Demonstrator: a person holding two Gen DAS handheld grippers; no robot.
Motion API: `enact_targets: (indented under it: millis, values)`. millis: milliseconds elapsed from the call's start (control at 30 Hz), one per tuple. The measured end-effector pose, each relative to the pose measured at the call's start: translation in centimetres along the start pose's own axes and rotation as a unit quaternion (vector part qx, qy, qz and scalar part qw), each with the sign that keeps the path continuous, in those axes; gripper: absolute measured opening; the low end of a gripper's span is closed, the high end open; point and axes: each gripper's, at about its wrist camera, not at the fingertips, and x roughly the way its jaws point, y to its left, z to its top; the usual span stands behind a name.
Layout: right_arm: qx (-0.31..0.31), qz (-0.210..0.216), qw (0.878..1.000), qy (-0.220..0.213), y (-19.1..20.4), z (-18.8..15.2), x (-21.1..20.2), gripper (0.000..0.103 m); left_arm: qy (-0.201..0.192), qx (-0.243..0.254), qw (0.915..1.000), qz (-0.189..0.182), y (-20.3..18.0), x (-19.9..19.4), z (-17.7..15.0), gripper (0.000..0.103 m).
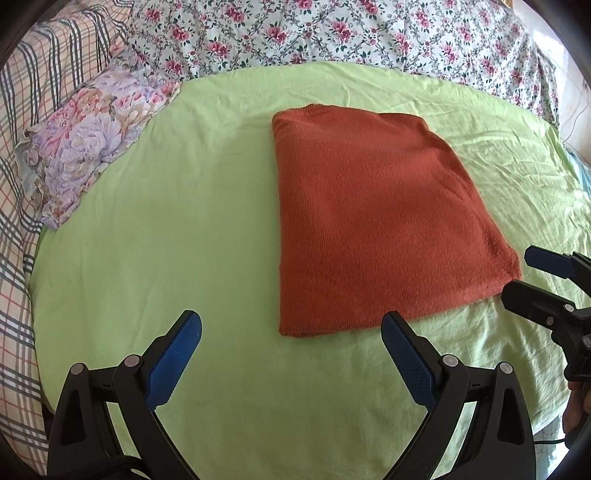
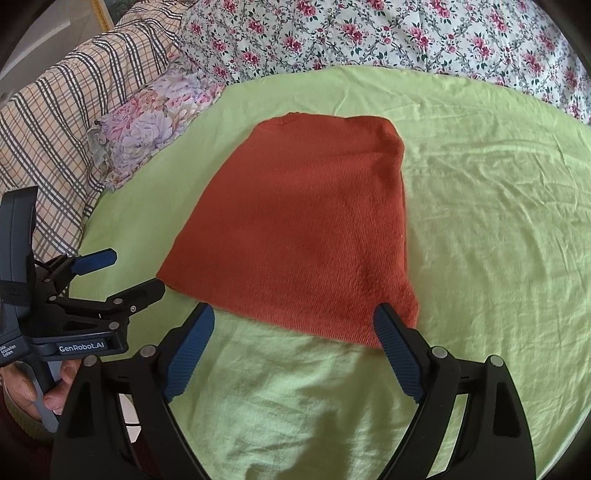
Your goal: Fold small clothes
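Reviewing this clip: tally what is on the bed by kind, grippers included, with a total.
Folded rust-orange sweater: 1
Light green sheet: 1
Floral pillow: 1
Plaid pillow: 1
Flowered bedspread: 1
Grippers: 2, the left gripper and right gripper, both open and empty
Total: 7

Bed covered by a light green sheet, wrinkled, most creases toward the right side and lower centre of the right wrist view. Rust-orange knit garment lies flat on the sheet, folded into a rough rectangle, centre-right in the left wrist view, centre in the right wrist view. Small floral pillow at upper left, its edge overlapping the sheet. Plaid bedding along the left edge. White quilt with pink flowers across the top, bordering the sheet's far edge.
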Motion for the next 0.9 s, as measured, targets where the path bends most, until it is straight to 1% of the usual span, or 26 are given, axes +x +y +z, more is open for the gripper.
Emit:
enact_targets:
  millis: [200, 900]
  values:
    - [-0.001, 0.0, 1.0, -0.002, -0.2, 0.7, 0.2, 0.089, -0.002, -0.002, 1.0, 0.002, 0.1, 0.1, 0.5, 0.098]
    - [0.0, -0.002, 1.0, 0.0, 0.1, 1.1, 0.6, 0.089, -0.01, -0.003, 0.9999, 0.009, 0.0, -0.3, 1.3, 0.099]
